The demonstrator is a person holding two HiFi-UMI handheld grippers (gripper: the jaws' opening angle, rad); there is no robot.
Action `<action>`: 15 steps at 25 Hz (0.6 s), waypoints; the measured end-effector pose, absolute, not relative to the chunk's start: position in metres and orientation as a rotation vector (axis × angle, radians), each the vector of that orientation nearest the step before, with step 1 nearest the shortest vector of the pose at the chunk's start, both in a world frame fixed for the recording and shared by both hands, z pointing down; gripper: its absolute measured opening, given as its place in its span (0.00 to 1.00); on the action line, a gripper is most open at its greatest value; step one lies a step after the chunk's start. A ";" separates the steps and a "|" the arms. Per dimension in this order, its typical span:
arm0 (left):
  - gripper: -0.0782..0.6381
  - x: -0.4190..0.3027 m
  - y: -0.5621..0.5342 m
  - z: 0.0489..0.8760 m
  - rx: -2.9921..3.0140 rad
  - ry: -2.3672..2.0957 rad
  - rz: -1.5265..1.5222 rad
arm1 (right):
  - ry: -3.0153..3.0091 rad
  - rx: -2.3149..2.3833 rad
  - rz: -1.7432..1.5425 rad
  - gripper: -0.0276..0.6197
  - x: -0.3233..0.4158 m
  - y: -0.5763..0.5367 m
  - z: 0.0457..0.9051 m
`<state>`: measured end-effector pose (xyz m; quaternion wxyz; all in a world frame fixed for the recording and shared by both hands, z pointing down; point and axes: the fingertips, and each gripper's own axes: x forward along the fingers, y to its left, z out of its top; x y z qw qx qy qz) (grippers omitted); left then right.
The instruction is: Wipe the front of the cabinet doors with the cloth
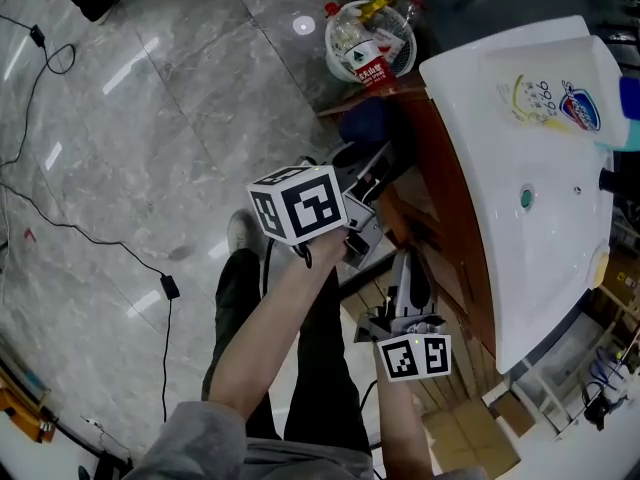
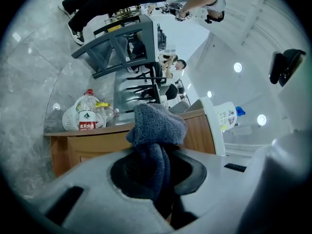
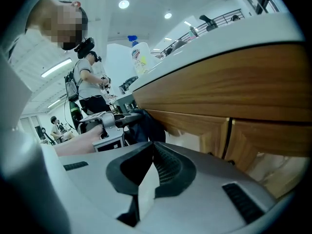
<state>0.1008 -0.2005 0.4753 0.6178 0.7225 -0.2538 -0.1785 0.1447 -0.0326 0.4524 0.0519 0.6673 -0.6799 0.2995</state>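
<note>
Left gripper (image 2: 151, 172) jaws clamped on one crumpled grey-blue knitted cloth (image 2: 158, 126) bunched just above them; right gripper (image 3: 148, 177) jaws pressed together, empty, with two brown wooden cabinet doors (image 3: 195, 129) just beyond.

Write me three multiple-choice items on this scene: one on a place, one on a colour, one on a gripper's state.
1. The white basket of bottles stands: A) on the floor beside the cabinet; B) on top of the cabinet; C) hung on a door.
2. The cloth in the left gripper is: A) red; B) blue-grey; C) yellow.
3. The right gripper has its jaws: A) wide apart; B) clamped on the cloth; C) together, nothing between.

Answers:
1 A: the head view shows it on the floor at the cabinet's end.
2 B: the left gripper view shows its colour plainly.
3 C: the right gripper view shows the jaws meeting, empty.
</note>
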 end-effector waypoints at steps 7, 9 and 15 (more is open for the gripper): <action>0.18 0.104 -0.206 0.481 1.680 -0.593 -0.397 | -2.039 2.032 0.929 0.06 0.156 -0.035 0.462; 0.18 0.103 -0.206 0.488 1.685 -0.614 -0.378 | -2.035 2.027 0.930 0.06 0.158 -0.036 0.464; 0.18 0.102 -0.206 0.521 1.642 -0.657 -0.329 | -2.029 2.015 0.931 0.06 0.161 -0.039 0.470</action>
